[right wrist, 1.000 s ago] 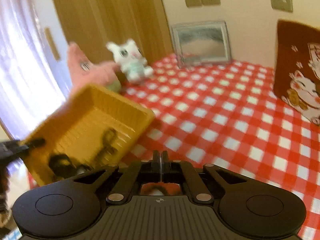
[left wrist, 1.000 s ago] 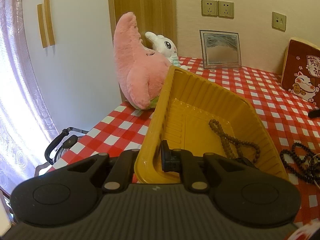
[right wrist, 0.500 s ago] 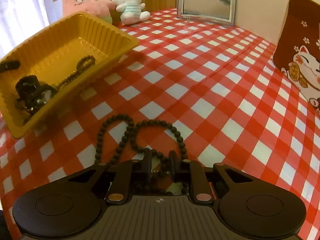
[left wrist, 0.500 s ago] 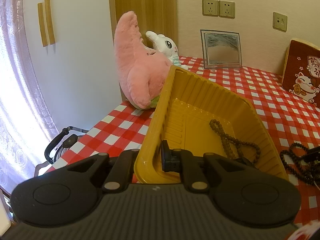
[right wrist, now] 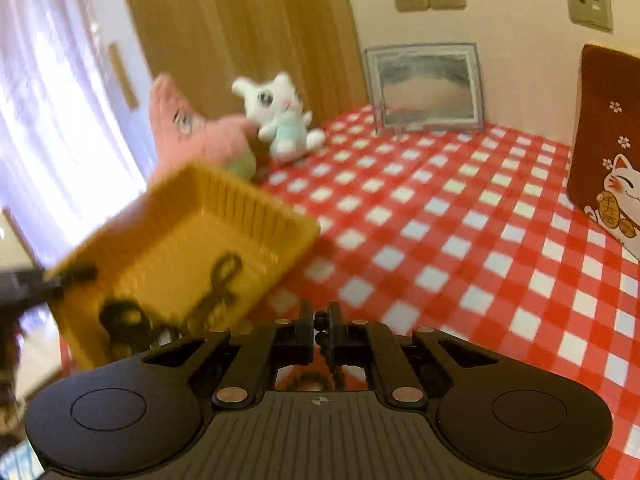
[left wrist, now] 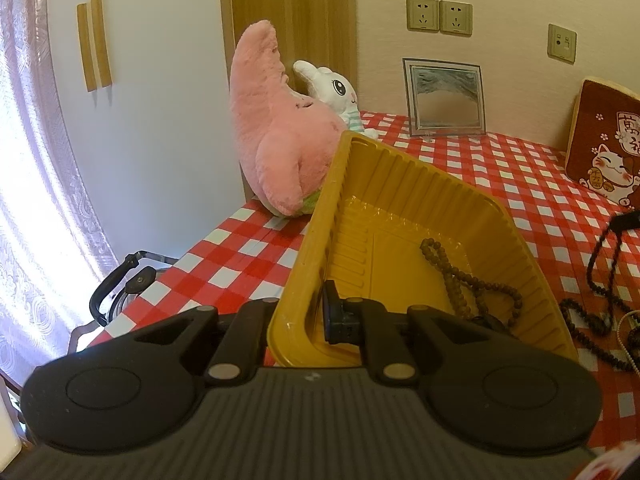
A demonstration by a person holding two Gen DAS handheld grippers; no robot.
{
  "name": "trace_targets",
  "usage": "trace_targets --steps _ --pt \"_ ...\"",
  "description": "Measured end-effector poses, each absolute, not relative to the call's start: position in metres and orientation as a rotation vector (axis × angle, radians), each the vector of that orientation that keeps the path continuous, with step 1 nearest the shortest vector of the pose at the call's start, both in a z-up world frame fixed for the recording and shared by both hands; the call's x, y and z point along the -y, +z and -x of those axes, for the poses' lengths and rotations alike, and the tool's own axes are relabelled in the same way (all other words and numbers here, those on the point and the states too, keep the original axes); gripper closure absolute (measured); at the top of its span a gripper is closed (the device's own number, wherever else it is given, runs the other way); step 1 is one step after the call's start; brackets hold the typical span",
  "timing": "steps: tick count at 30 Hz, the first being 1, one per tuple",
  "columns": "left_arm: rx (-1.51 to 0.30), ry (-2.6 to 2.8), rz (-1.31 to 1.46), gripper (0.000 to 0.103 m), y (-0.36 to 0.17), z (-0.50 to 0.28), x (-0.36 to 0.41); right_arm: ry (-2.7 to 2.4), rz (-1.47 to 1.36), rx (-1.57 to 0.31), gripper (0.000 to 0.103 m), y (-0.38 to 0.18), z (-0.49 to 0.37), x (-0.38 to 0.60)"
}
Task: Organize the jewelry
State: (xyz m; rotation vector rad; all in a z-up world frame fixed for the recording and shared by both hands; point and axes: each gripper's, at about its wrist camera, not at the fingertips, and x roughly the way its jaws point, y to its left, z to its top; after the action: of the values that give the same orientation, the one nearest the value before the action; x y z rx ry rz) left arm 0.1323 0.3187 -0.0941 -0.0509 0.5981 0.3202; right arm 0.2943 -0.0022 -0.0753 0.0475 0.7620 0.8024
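Since half a second ago the right gripper (right wrist: 320, 330) has lifted, jaws pinching the dark bead necklace (right wrist: 334, 364) off the bench (right wrist: 460, 216); left gripper (left wrist: 316, 314) unchanged, jaws clamped on the near rim of the tilted yellow tray (left wrist: 404, 200) at 10 o'clock. Risks: dangling loop snags the tray wall, or the tilt slides out the bead string (left wrist: 460, 280) inside. Open checkered room at 1–3 o'clock.
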Motion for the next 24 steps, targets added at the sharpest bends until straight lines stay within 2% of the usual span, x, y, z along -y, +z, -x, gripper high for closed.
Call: trace_targets --steps 4,5,6,8,12,13,15,22,23,24 --pt "-0.598 0.319 0.050 0.093 -0.094 -0.132 -0.319 0.710 -0.037 -0.815 0.094 -0.080 -0.305 -0.003" --pt "-0.598 0.319 0.049 0.093 -0.094 -0.132 -0.319 0.695 -0.041 -0.830 0.085 -0.082 -0.305 0.000" --pt "-0.597 0.319 0.051 0.093 -0.094 -0.132 -0.319 0.688 -0.047 -0.839 0.067 -0.083 -0.302 0.004" --pt "-0.599 0.321 0.053 0.093 -0.094 -0.132 -0.319 0.683 -0.043 -0.840 0.053 -0.083 -0.290 0.016" --pt "-0.599 0.324 0.054 0.093 -0.095 -0.132 -0.318 0.745 0.048 -0.900 0.056 -0.091 -0.250 0.033" --pt "-0.600 0.325 0.055 0.093 -0.095 -0.131 -0.318 0.768 0.092 -0.921 0.060 -0.095 -0.236 0.034" --pt "-0.602 0.326 0.055 0.093 -0.095 -0.131 -0.318 0.787 0.153 -0.957 0.076 -0.102 -0.213 0.036" --pt "-0.609 0.326 0.040 0.093 -0.097 -0.130 -0.317 0.775 0.218 -0.987 0.082 -0.126 -0.184 0.029" --pt "-0.609 0.326 0.041 0.093 -0.097 -0.130 -0.317 0.774 0.240 -0.981 0.086 -0.129 -0.183 0.026" --pt "-0.609 0.327 0.042 0.093 -0.097 -0.130 -0.317 0.771 0.261 -0.978 0.096 -0.131 -0.183 0.023"
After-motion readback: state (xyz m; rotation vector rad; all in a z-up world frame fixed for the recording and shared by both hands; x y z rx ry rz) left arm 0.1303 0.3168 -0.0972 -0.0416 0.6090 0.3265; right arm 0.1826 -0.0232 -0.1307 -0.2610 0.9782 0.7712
